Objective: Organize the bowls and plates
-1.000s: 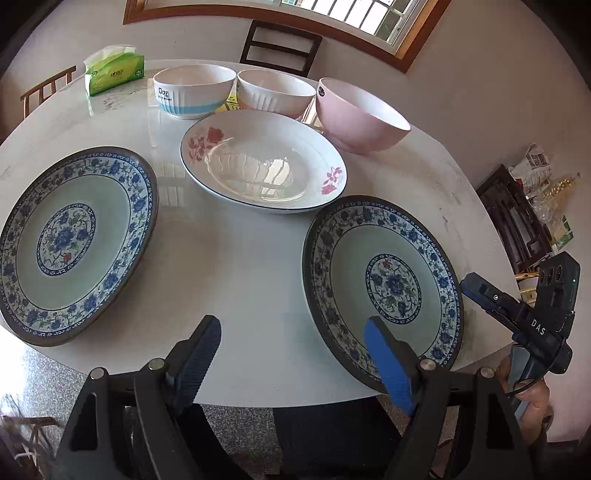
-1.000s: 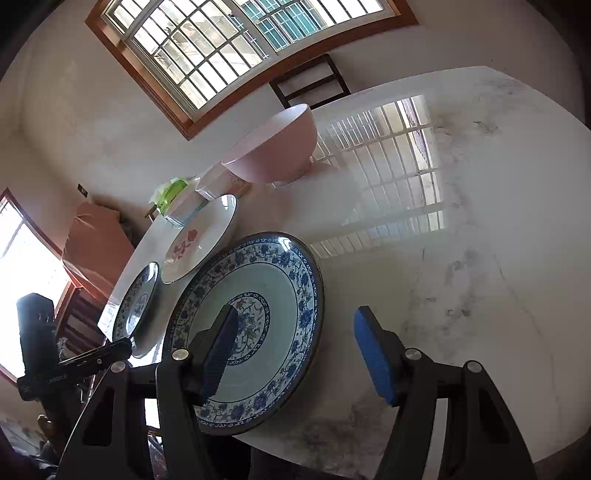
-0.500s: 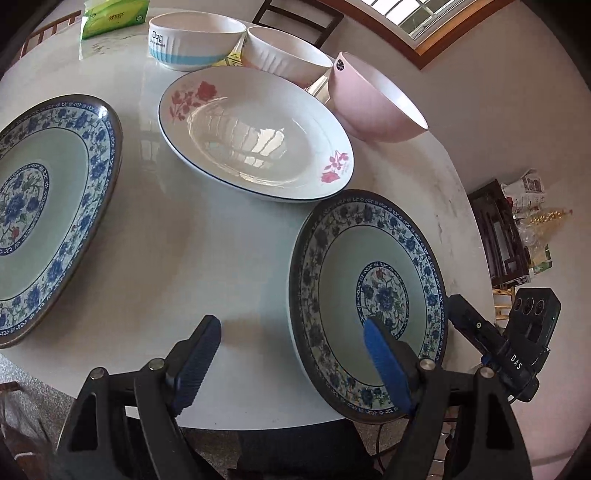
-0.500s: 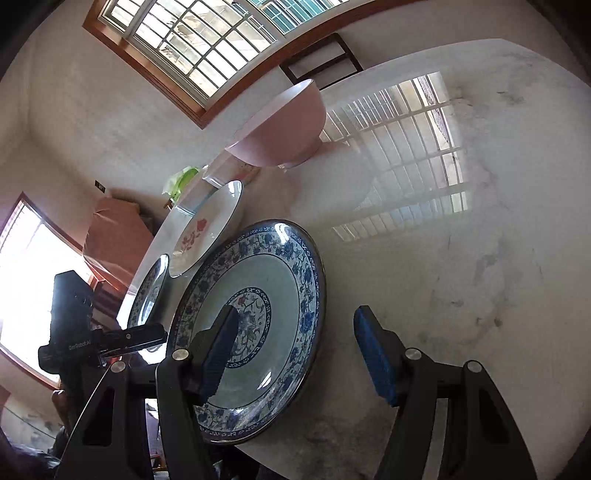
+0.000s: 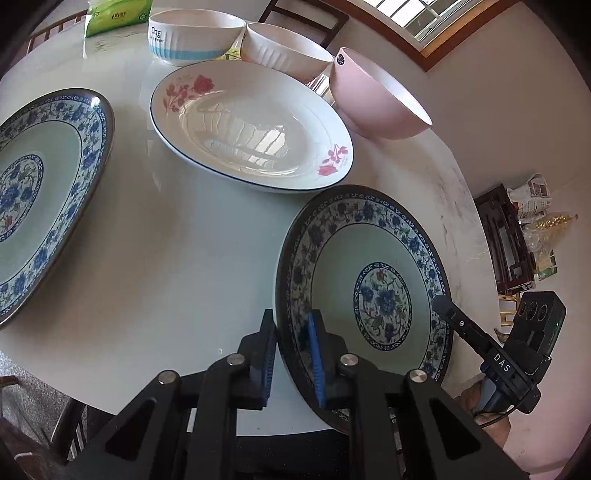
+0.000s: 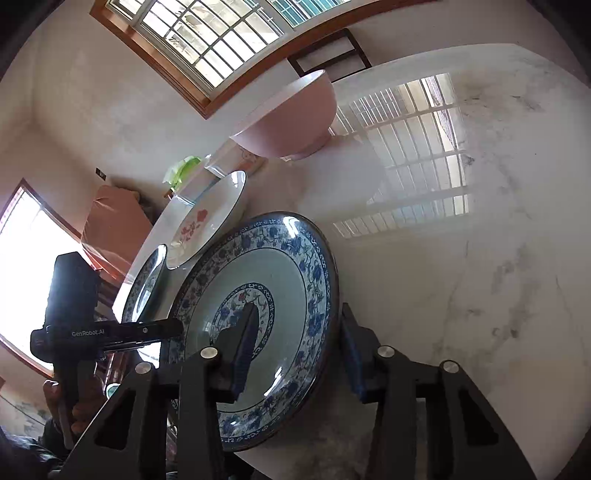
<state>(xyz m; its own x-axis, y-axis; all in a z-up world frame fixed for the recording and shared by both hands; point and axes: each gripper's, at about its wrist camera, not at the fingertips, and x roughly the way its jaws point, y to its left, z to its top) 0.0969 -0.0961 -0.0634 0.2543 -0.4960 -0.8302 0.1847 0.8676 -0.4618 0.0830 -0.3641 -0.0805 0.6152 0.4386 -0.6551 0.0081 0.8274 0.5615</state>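
Observation:
A blue-patterned plate (image 5: 373, 280) lies near the table's front right edge, also in the right wrist view (image 6: 266, 310). My left gripper (image 5: 291, 354) is shut on its near left rim. My right gripper (image 6: 295, 347) straddles the plate's other rim, one finger over the plate, one outside, with a gap still showing. A second blue-patterned plate (image 5: 40, 192) lies at the left. A white rose plate (image 5: 251, 125) sits behind. Beyond it stand a blue-banded bowl (image 5: 192, 33), a white ribbed bowl (image 5: 284, 48) and a pink bowl (image 5: 376, 99).
A green tissue pack (image 5: 118, 14) lies at the table's far left. The white marble table (image 6: 461, 258) is round. Dark wooden chairs (image 5: 306, 18) stand behind it. A dark cabinet (image 5: 506, 236) with clutter stands to the right.
My left gripper moved forward and closed on the plate's near rim. My right gripper moved in over the plate's opposite rim and narrowed.

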